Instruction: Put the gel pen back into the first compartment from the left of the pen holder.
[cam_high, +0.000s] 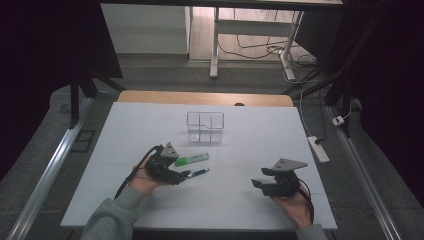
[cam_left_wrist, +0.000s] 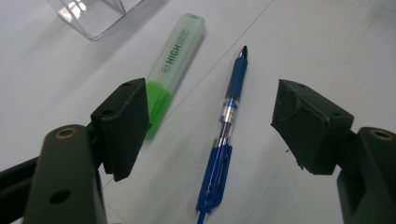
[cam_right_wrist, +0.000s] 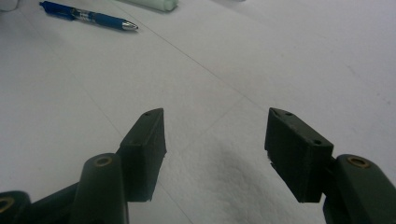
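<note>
A blue pen (cam_high: 199, 172) (cam_left_wrist: 232, 95) lies on the white table (cam_high: 250, 145), and a green highlighter (cam_high: 192, 160) (cam_left_wrist: 175, 51) lies capped just beyond it. My left gripper (cam_high: 182, 176) (cam_left_wrist: 210, 93) is low over the pen with its jaws open. The pen lies between the jaws, apart from both pads. My right gripper (cam_high: 257, 183) (cam_right_wrist: 215, 114) stands open over bare table at the front right, with nothing between its jaws. In the right gripper view the pen (cam_right_wrist: 91, 16) and the highlighter's end (cam_right_wrist: 154, 3) lie far off at the top left.
A clear plastic organizer (cam_high: 205, 126) (cam_left_wrist: 93, 14) with compartments stands at the middle back of the table, beyond the highlighter. A power strip (cam_high: 318, 148) lies on the floor to the right, and desk legs and cables stand behind the table.
</note>
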